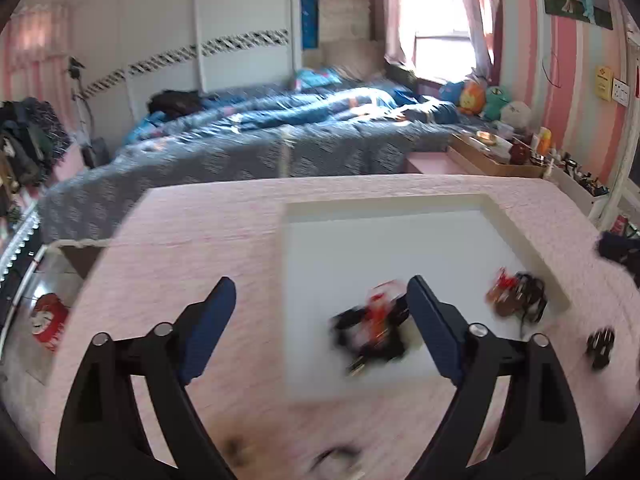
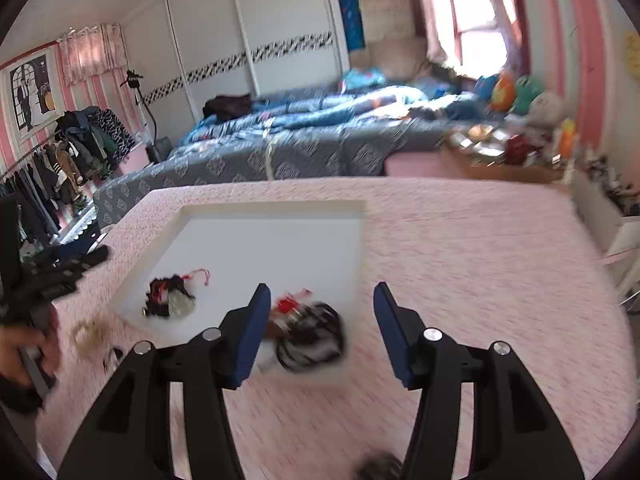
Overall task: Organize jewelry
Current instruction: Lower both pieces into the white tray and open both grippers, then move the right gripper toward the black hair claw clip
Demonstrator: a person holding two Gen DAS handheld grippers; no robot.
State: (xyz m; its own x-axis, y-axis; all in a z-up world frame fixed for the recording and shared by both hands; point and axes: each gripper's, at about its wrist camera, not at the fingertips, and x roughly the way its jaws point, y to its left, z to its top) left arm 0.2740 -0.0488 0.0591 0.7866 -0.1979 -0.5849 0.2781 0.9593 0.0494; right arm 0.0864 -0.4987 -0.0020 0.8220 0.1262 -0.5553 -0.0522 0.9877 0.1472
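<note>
A shallow white tray lies on the pink tablecloth. In it are a black-and-red cord piece and a second black-and-red bundle near the tray's front right corner. My left gripper is open and empty above the tray's left edge, the first piece by its right finger. My right gripper is open and empty above the second bundle. The left gripper shows at the left of the right wrist view.
Loose pieces lie on the cloth: a dark bead item, a pale ring-shaped bracelet, a small dark piece, blurred items at the near edge. A bed lies beyond the table.
</note>
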